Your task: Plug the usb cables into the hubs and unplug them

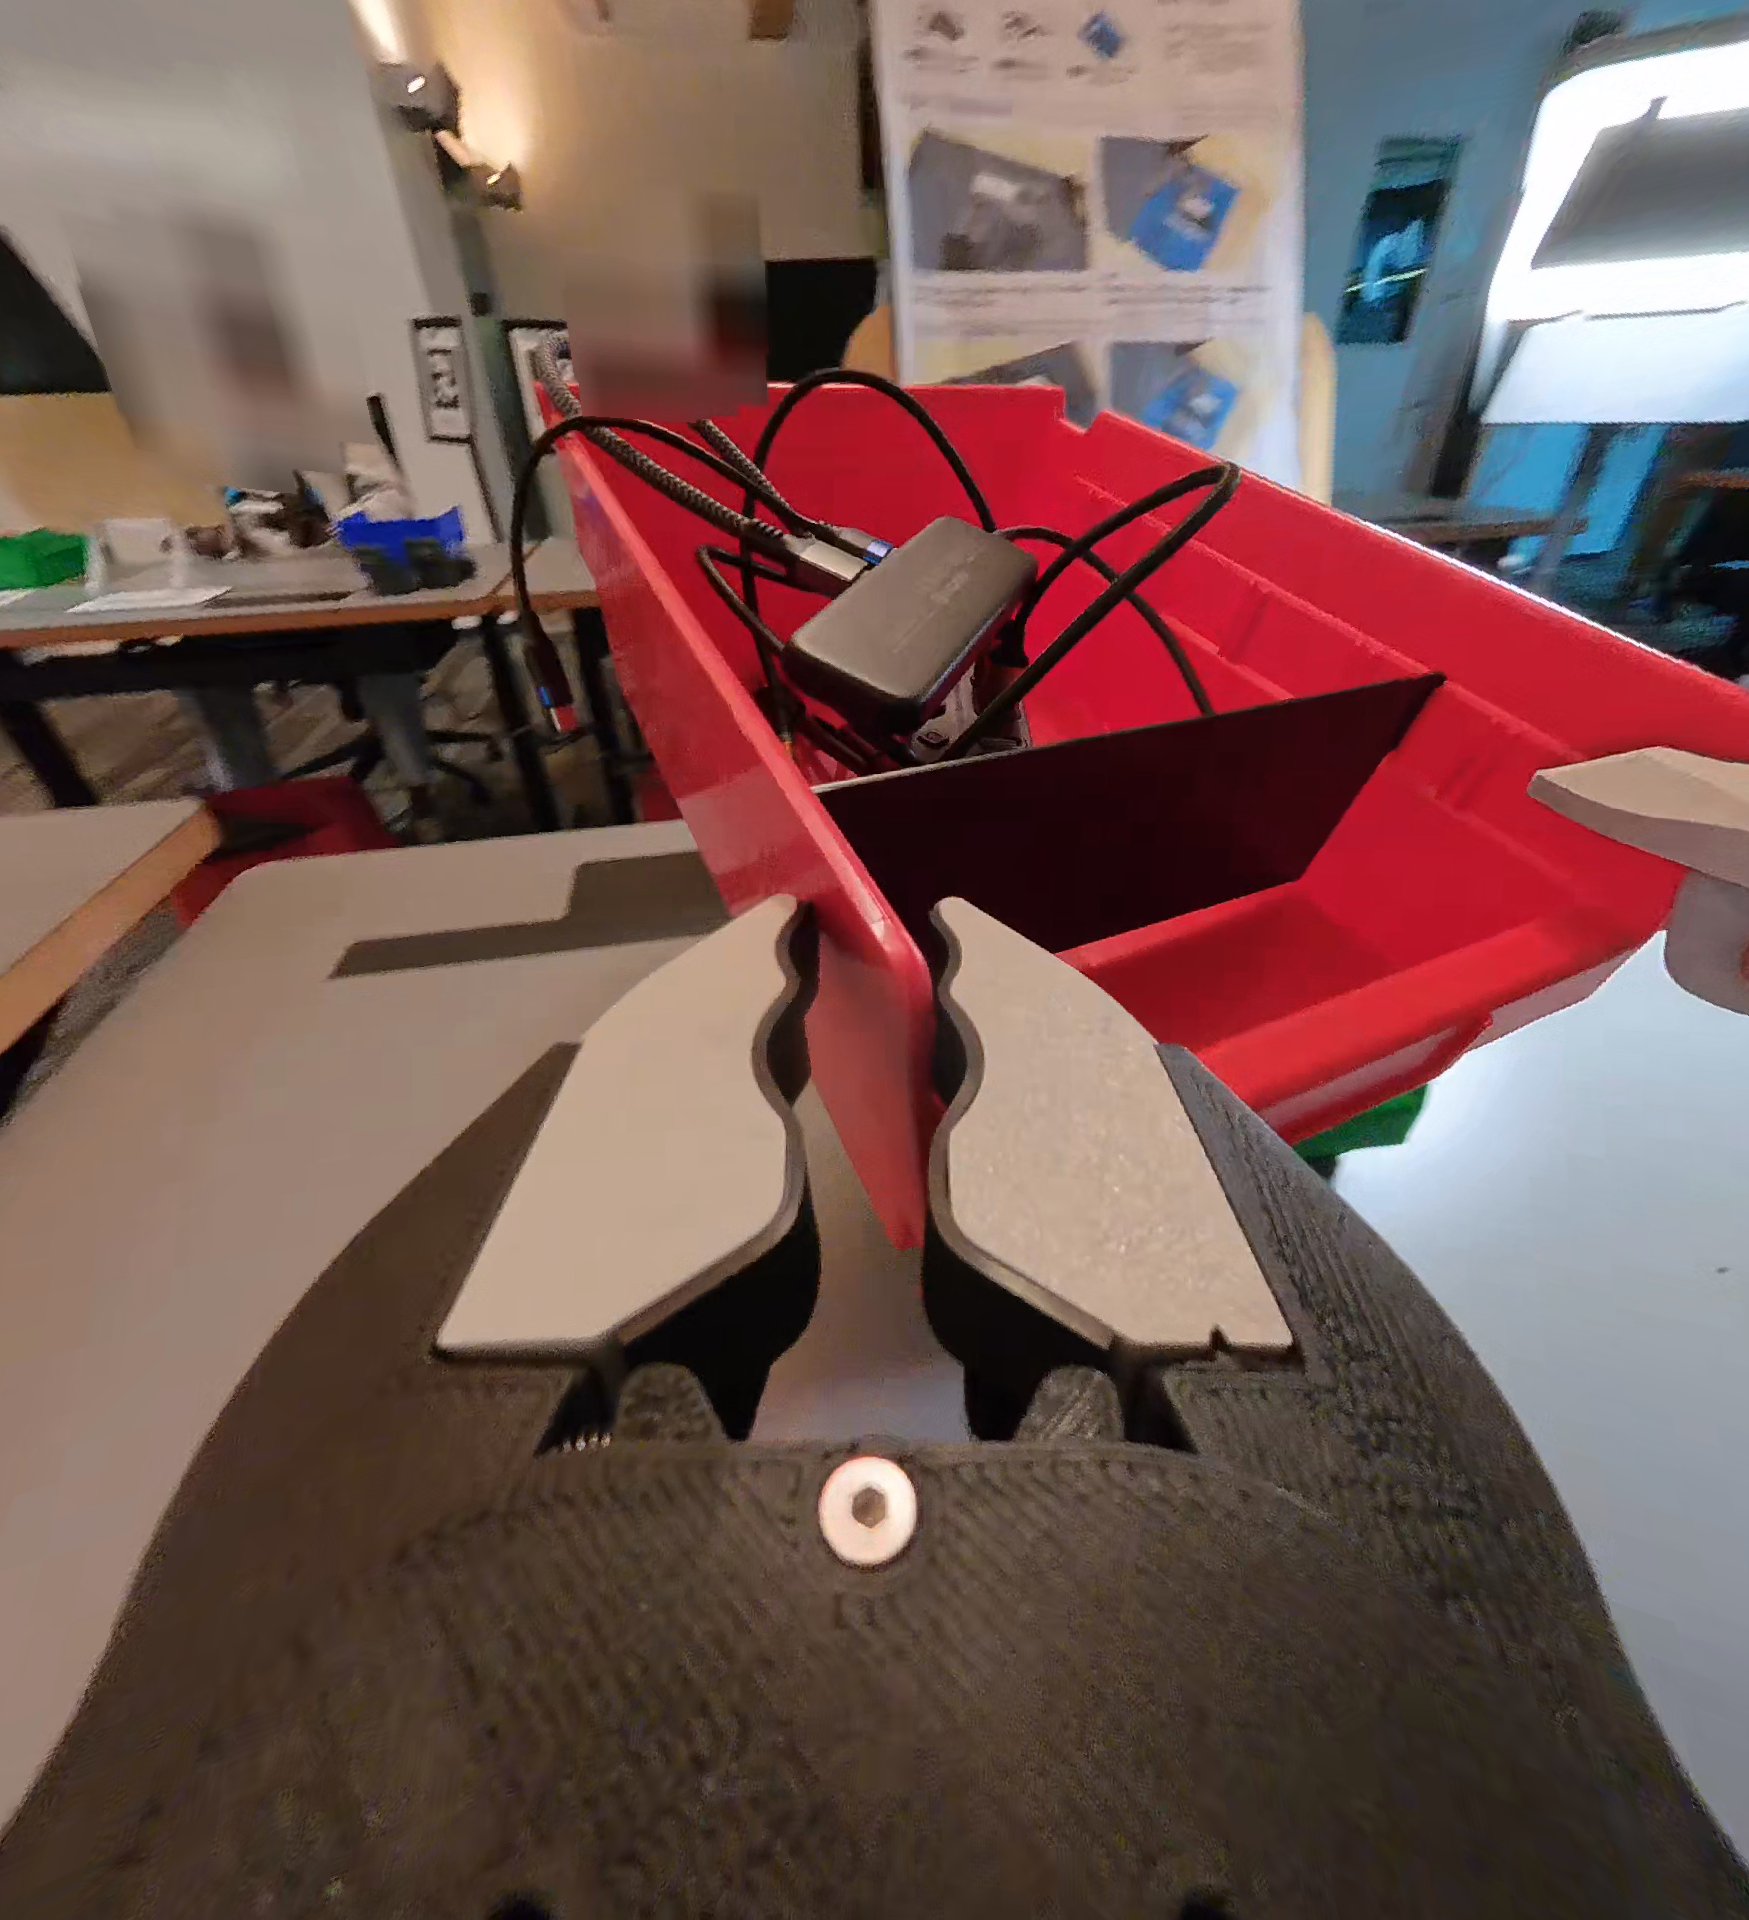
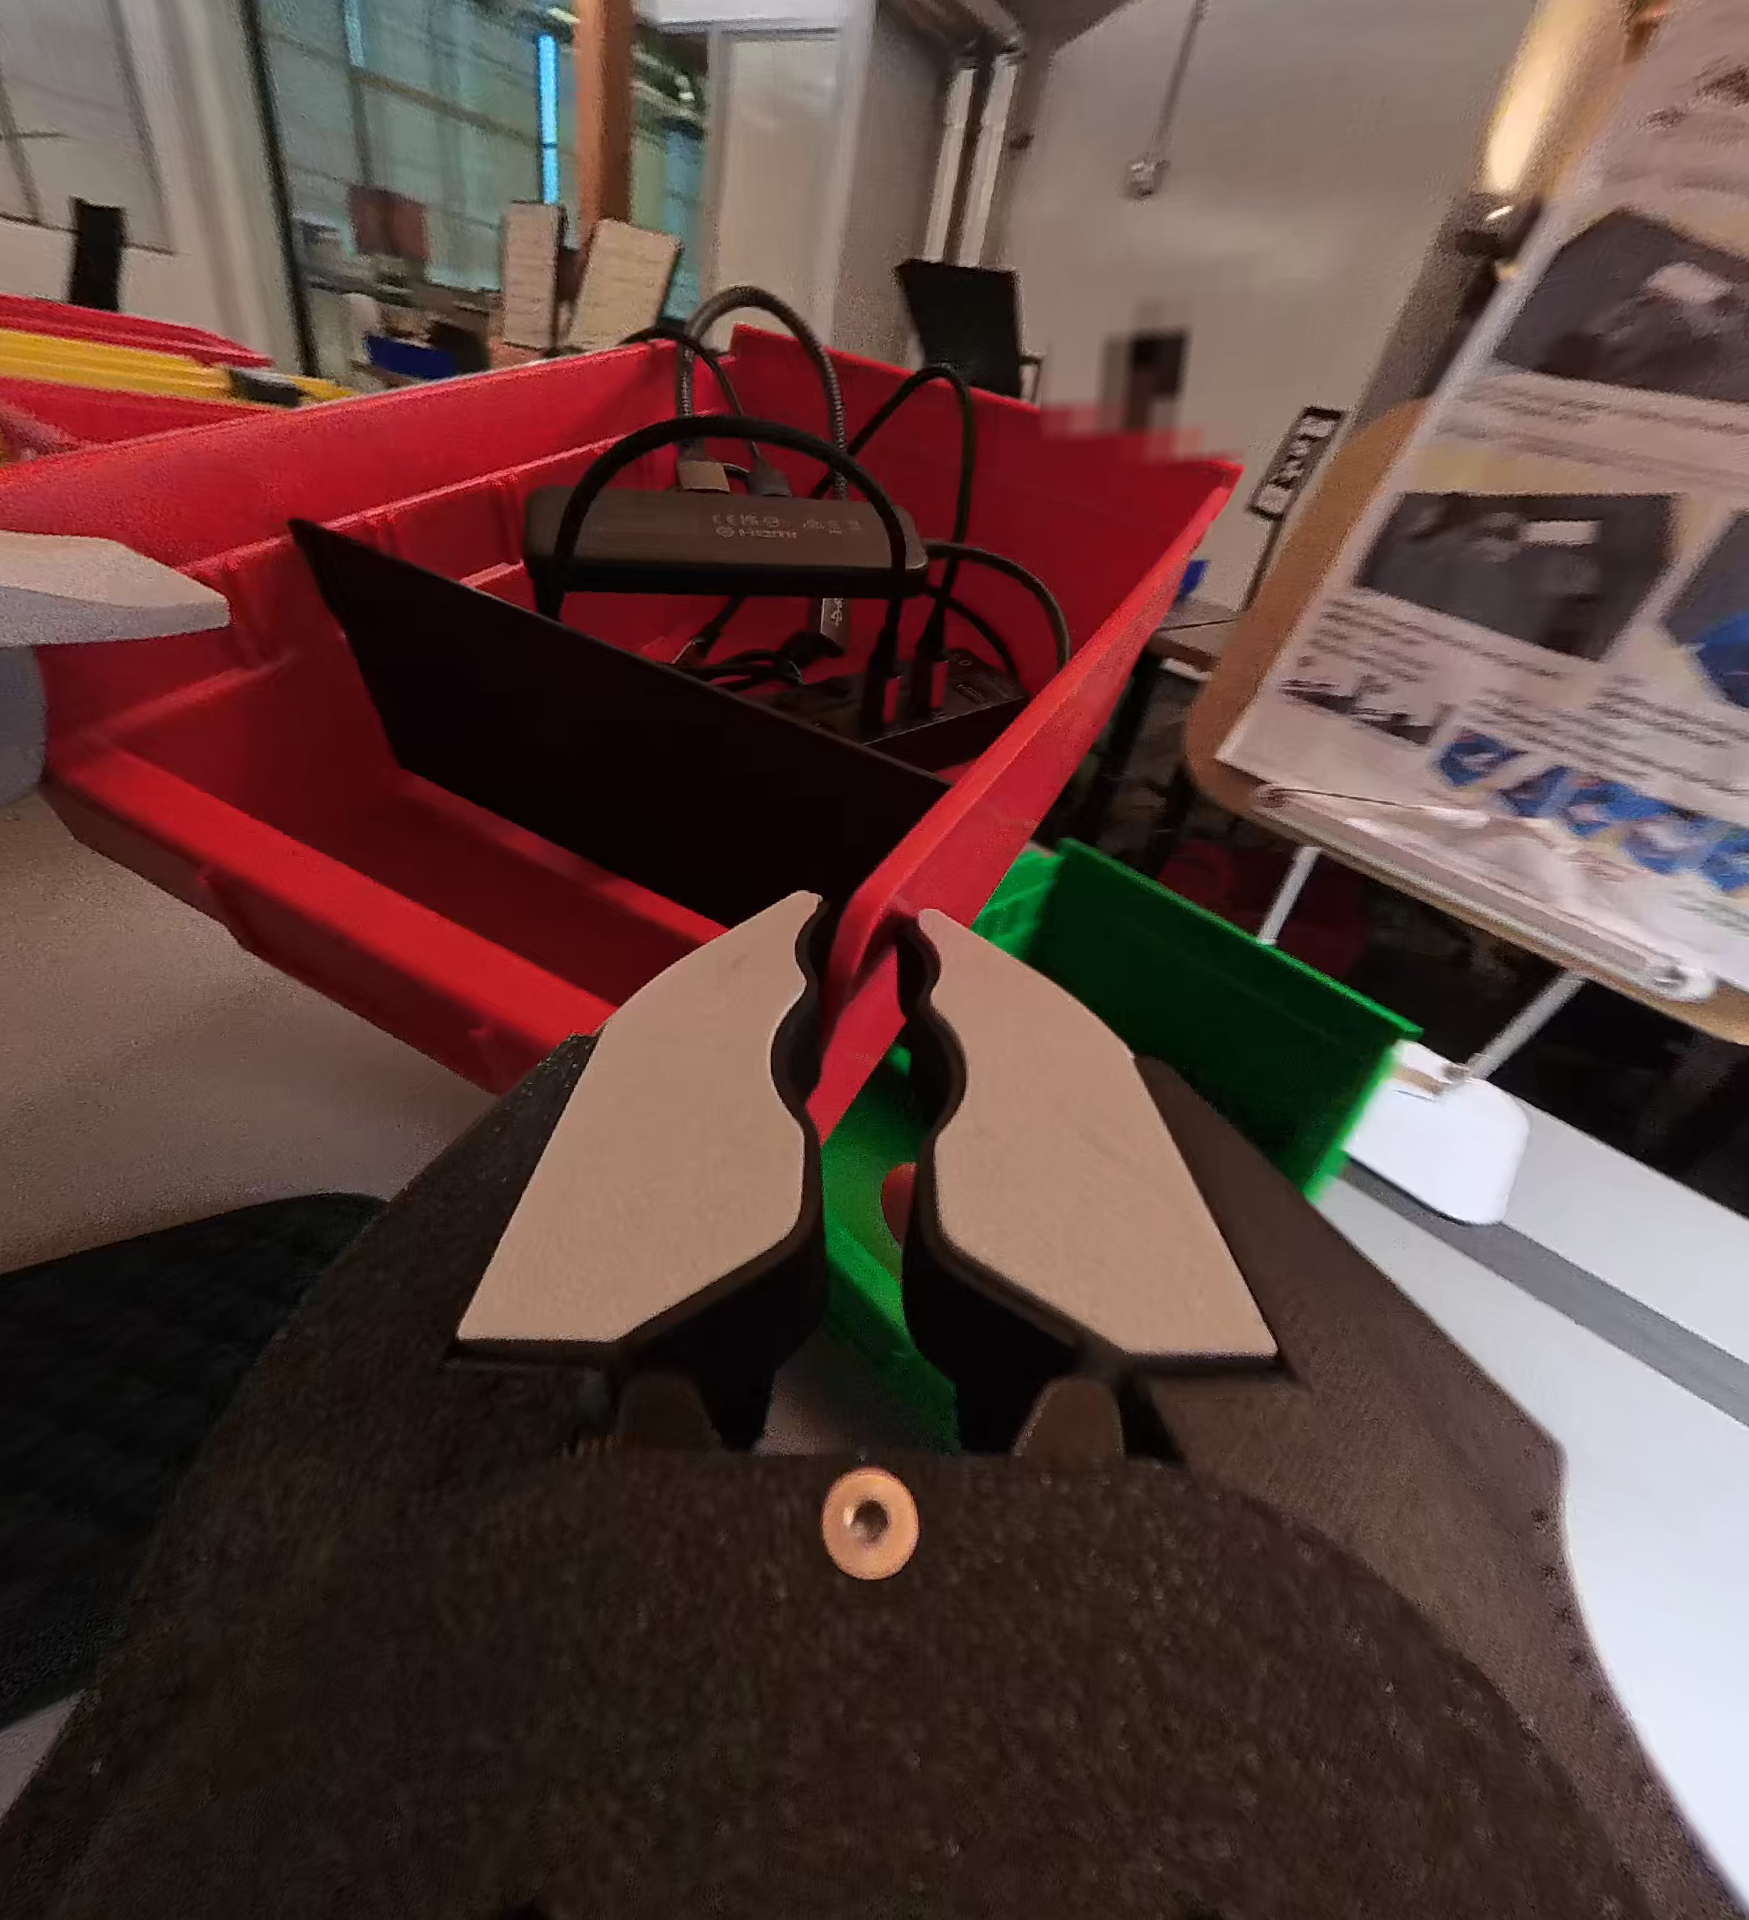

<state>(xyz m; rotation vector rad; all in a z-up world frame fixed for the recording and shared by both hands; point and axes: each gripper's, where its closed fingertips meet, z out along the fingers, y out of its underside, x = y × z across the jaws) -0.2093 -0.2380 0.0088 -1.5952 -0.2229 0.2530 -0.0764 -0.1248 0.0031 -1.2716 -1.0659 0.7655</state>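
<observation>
A dark hub (image 1: pixel 906 613) tangled in black cables (image 1: pixel 849 488) lies in the far compartment of a red bin (image 1: pixel 1369 644), behind a black divider (image 1: pixel 1109 810), while the left gripper (image 1: pixel 865 997) and right gripper (image 2: pixel 862 971) each clamp a near side wall, above a green bin (image 2: pixel 1192 987).

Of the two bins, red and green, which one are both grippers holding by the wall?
The red bin: each gripper's fingers pinch one of its side walls. The green bin sits beside and partly under it, ungripped.
</observation>
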